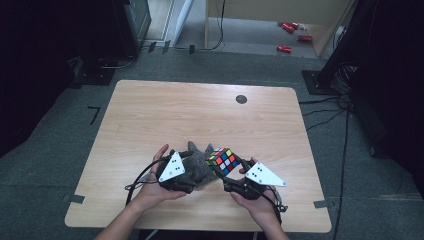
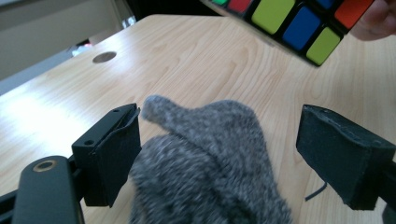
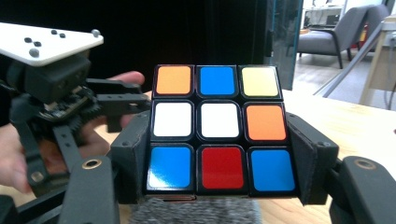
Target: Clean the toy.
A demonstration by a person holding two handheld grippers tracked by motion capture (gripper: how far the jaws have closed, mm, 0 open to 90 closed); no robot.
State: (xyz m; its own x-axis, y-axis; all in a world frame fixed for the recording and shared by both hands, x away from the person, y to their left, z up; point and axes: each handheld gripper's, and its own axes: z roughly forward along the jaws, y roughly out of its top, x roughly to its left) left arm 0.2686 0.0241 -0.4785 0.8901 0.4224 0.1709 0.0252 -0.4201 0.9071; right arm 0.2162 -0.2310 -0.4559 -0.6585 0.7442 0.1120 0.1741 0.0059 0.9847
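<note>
A scrambled Rubik's cube (image 1: 222, 161) is held just above the wooden table (image 1: 200, 110), near its front edge. My right gripper (image 1: 226, 173) is shut on its sides; in the right gripper view both pads clamp the cube (image 3: 219, 128) with a mixed face towards the camera. Under and left of it, a crumpled grey knitted cloth (image 1: 197, 164) lies on the table. My left gripper (image 2: 224, 122) stands open, its jaws wide apart on either side of the cloth (image 2: 205, 158) without pressing it. The cube's corner (image 2: 289, 23) hangs above and beyond those jaws.
A small dark round disc (image 1: 241, 99) sits in the tabletop at the back right. The far half of the table is bare wood. On the floor beyond the table lie several red objects (image 1: 290, 30), with dark equipment and cables (image 1: 340, 90) at both sides.
</note>
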